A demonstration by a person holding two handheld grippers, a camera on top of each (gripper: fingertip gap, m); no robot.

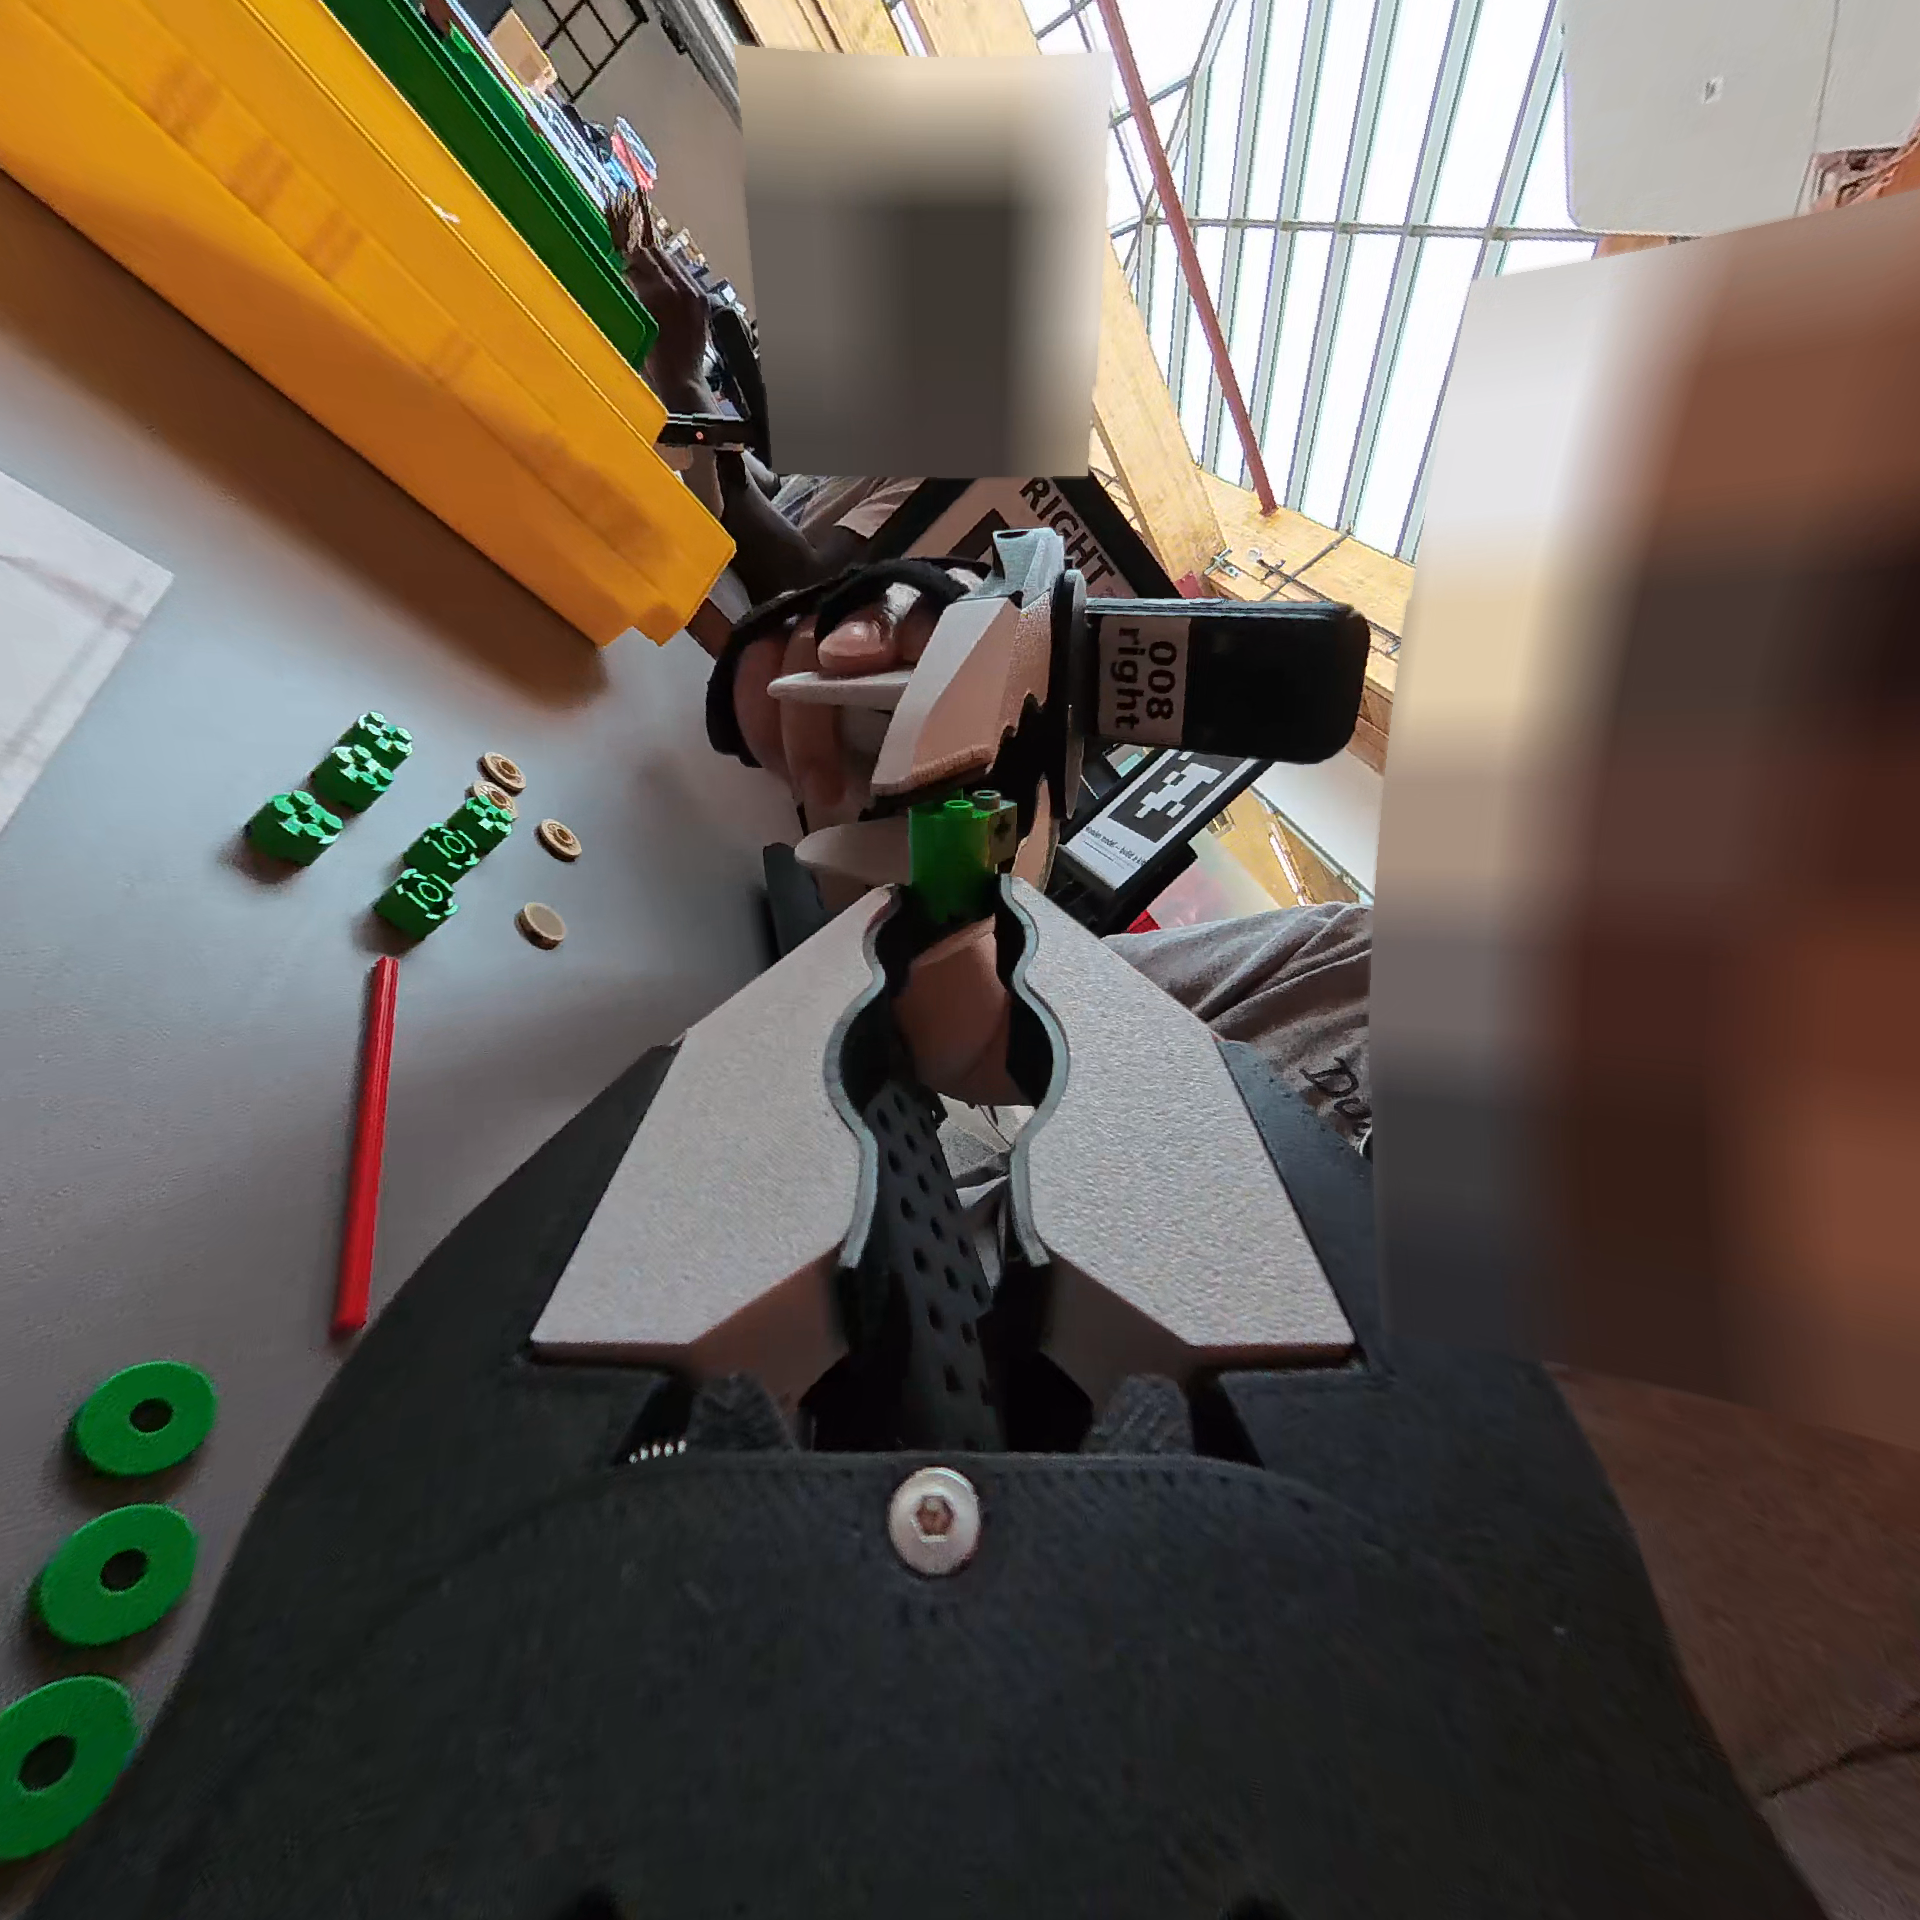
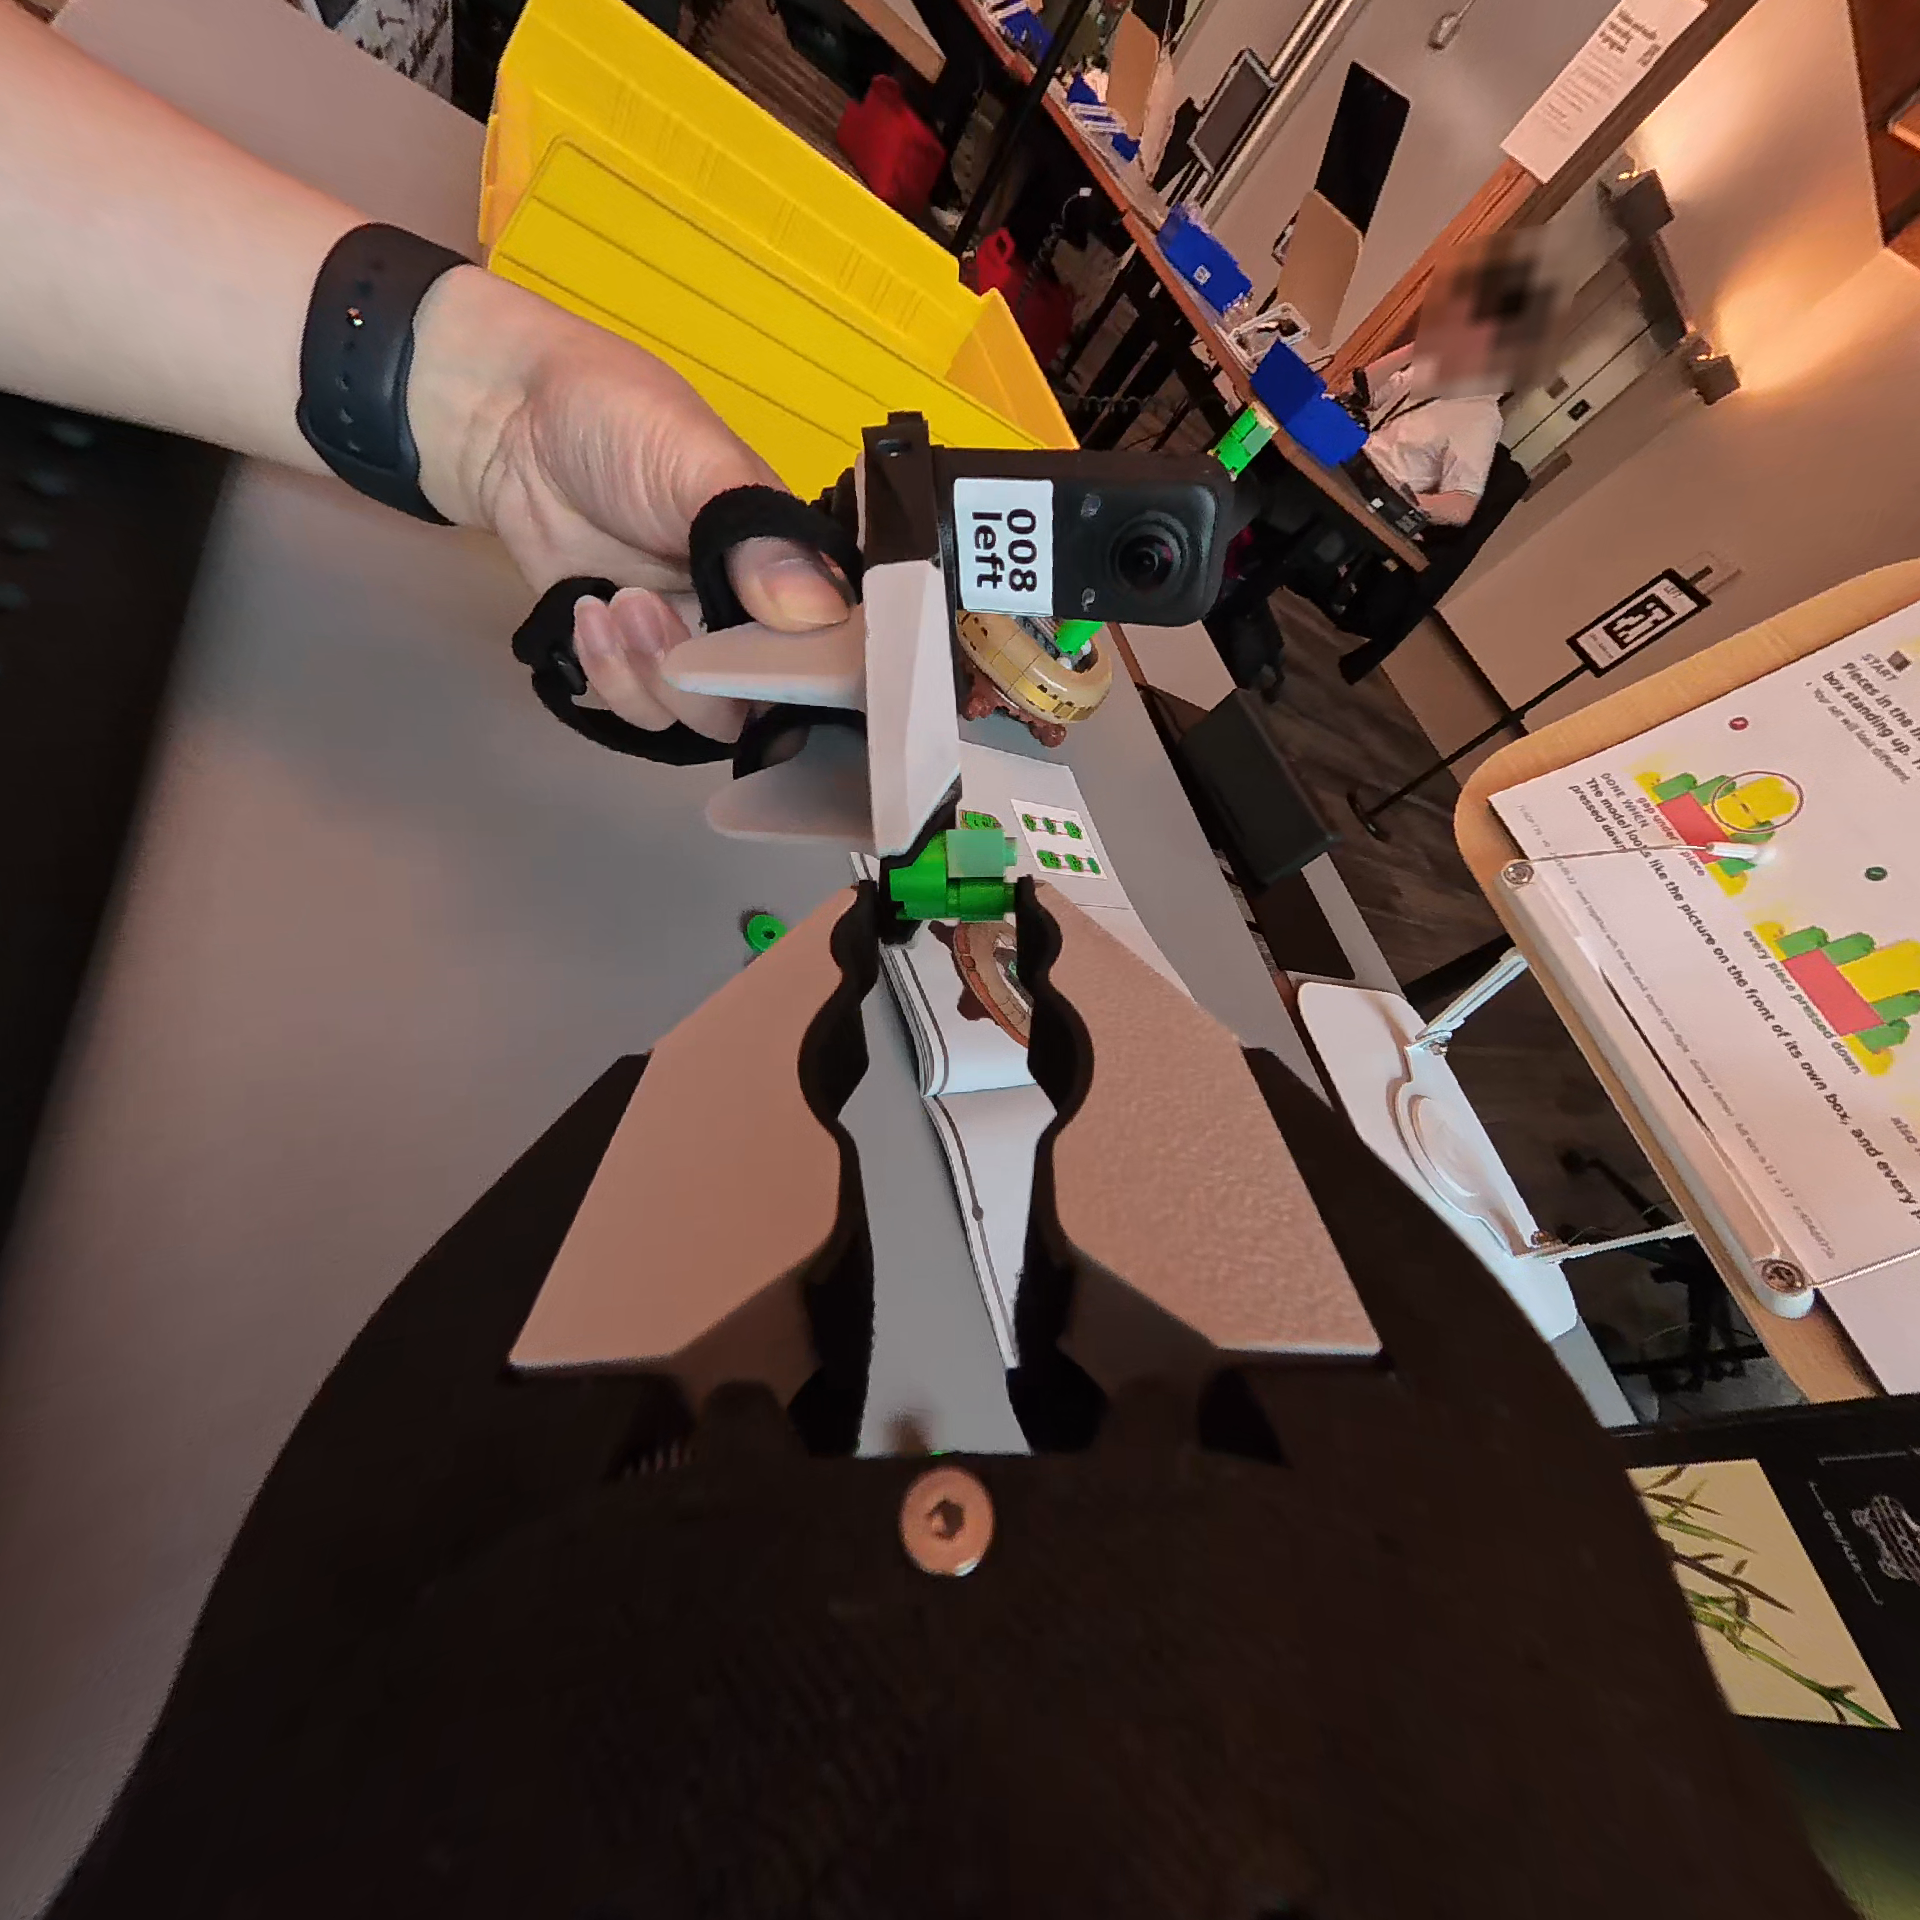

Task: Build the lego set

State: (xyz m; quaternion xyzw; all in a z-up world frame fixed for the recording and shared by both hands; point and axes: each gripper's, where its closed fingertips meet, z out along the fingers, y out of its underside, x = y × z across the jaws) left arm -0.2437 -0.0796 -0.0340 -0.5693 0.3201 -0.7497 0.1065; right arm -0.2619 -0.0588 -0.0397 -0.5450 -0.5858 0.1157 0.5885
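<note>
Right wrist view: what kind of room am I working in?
Probably a shared workshop or lab: long benches with blue bins, another seated person working there, and a laminated instruction sheet on a side table.

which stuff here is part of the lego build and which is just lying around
Part of the build:
- green brick assembly, gripped by both grippers
- green round bricks
- tan studs
- red rod
- green discs
- instruction booklet
- tan and brown model

Lying about:
- yellow bin
- instruction sheet
</note>
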